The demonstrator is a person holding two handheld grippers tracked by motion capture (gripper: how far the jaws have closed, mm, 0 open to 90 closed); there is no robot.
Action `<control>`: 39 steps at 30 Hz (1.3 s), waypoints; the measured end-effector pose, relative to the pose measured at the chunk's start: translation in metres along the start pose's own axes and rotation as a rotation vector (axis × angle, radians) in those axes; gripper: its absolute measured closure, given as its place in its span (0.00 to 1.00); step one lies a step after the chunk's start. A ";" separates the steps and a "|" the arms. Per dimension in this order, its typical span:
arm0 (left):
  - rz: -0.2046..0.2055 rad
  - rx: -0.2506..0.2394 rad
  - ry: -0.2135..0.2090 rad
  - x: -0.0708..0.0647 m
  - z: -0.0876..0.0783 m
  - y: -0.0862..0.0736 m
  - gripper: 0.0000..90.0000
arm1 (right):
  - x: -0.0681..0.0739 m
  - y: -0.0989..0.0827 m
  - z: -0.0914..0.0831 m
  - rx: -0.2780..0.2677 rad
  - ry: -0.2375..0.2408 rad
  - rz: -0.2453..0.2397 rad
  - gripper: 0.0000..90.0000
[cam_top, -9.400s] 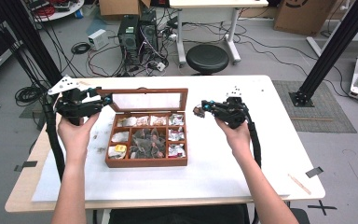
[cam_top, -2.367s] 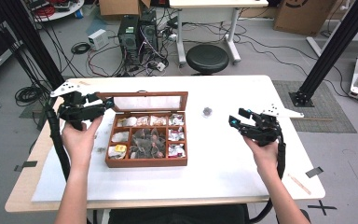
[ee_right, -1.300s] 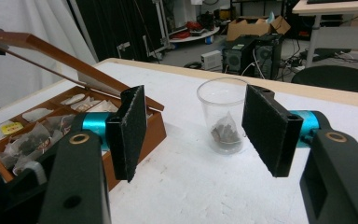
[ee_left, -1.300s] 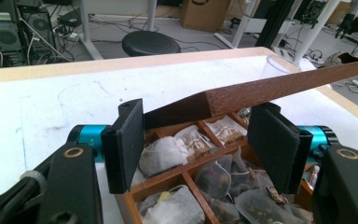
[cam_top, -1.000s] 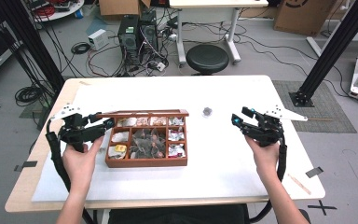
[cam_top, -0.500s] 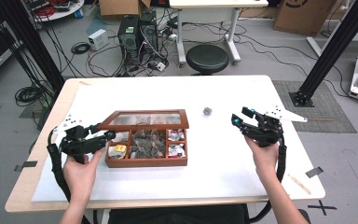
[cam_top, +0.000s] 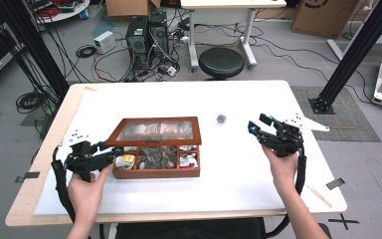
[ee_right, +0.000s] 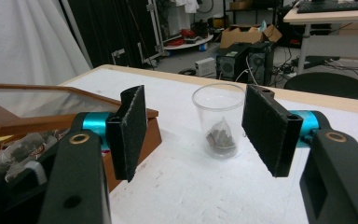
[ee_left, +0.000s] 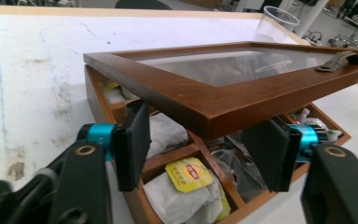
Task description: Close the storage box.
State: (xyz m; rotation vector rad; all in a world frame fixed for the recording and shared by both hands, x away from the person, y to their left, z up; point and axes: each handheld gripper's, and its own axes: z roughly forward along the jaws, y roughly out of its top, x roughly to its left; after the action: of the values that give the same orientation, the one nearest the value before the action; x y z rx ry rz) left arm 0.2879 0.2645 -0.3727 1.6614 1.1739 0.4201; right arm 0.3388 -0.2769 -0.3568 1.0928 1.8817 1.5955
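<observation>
A wooden tea box (cam_top: 154, 174) with several compartments of tea bags sits mid-table, its glass-paned lid (cam_top: 154, 130) hanging half lowered. My left gripper (cam_top: 112, 155) is at the box's front left corner. In the left gripper view the lid's (ee_left: 223, 70) corner lies over the top of my left gripper (ee_left: 200, 144). Its jaws have just been closing; tea bags (ee_left: 186, 175) show through the gap and the pads press on nothing. My right gripper (cam_top: 257, 123) hovers open to the right, facing a clear plastic cup (ee_right: 218, 119) that holds a tea bag.
The cup (cam_top: 222, 119) stands on the white table top (cam_top: 238, 179) between the box and my right hand. A stool (cam_top: 221, 62), computer towers and cables are on the floor beyond the far edge.
The lid has swung down from nearly upright to about half shut. My left hand has moved down and toward me with it. The right gripper has kept still over the last second.
</observation>
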 end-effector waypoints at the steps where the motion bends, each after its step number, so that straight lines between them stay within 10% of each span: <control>1: 0.005 0.000 0.001 0.000 0.000 -0.001 0.47 | 0.000 0.000 0.000 -0.001 -0.001 0.001 0.45; 39: 0.117 0.104 0.048 -0.007 -0.004 -0.040 0.47 | -0.004 -0.001 -0.005 -0.022 -0.021 0.016 0.46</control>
State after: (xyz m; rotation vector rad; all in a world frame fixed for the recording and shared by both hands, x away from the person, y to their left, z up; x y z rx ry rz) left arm 0.2616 0.2613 -0.4040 1.8247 1.1539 0.4810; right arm 0.3370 -0.2834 -0.3569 1.1138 1.8416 1.6037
